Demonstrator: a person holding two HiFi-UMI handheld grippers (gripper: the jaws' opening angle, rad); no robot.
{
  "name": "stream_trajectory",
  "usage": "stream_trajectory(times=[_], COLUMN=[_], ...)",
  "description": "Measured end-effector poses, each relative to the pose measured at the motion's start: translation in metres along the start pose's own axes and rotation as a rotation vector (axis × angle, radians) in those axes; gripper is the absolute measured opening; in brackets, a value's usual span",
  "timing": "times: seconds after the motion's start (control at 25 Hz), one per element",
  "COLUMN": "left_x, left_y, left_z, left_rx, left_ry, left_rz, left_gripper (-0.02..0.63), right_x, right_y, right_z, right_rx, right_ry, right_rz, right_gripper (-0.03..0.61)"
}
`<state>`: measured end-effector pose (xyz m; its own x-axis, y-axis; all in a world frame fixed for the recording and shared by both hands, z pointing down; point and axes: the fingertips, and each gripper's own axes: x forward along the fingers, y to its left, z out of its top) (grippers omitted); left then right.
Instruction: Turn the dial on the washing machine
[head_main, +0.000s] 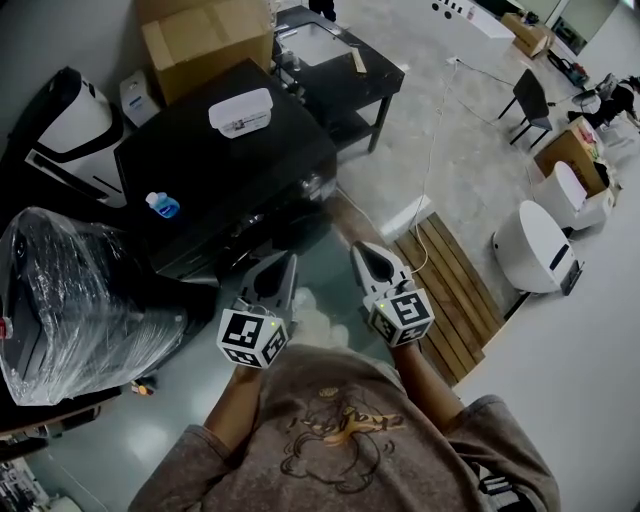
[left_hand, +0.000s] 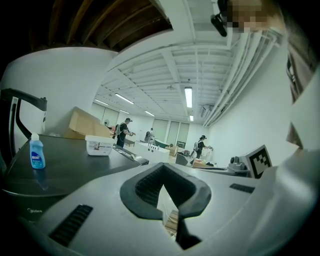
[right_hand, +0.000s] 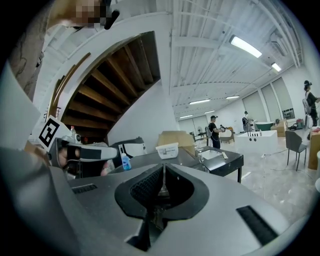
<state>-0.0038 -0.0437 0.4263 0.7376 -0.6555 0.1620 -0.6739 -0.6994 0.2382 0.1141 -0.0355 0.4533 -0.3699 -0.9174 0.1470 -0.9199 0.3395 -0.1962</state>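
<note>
both grippers hang level before the black washing machine (head_main: 240, 170), well short of it.
left gripper (head_main: 288, 262) and right gripper (head_main: 362, 250) each have their fingers closed together on nothing; a blue bottle (head_main: 162, 204) and a white box (head_main: 241, 111) stand on the machine's top; its dial is too dark to make out.

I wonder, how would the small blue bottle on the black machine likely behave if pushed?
The blue bottle stands upright and narrow, so a push near its cap would probably tip it. It looks small and plastic, so likely light. The machine's top looks smooth, so a low push may slide it.
</note>
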Motion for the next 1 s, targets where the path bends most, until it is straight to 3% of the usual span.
stream_trajectory(times=[0.2,0.28,0.52,0.72,1.0], left_x=[0.014,0.02,0.033,0.039,0.043], left_y=[0.012,0.017,0.029,0.036,0.047], left_z=[0.003,0.003,-0.001,-0.007,-0.016], left_rx=[-0.008,-0.01,-0.018,-0.025,-0.042], left_ry=[0.005,0.01,0.018,0.035,0.06], left_rz=[-0.001,-0.003,-0.004,0.004,0.022], left_gripper=[-0.008,-0.008,-0.008,-0.008,-0.008], right_x=[0.027,0.04,0.079,0.115,0.173], right_y=[-0.007,-0.009,-0.017,-0.034,-0.059], right_z=[-0.003,-0.005,-0.021,-0.043,-0.085], right_rx=[-0.002,0.013,0.038,0.026,-0.045], right_ry=[0.014,0.028,0.065,0.123,0.229], right_rz=[0.025,0.041,0.085,0.079,0.076], right_gripper=[0.024,0.104,0.26,0.307,0.31])
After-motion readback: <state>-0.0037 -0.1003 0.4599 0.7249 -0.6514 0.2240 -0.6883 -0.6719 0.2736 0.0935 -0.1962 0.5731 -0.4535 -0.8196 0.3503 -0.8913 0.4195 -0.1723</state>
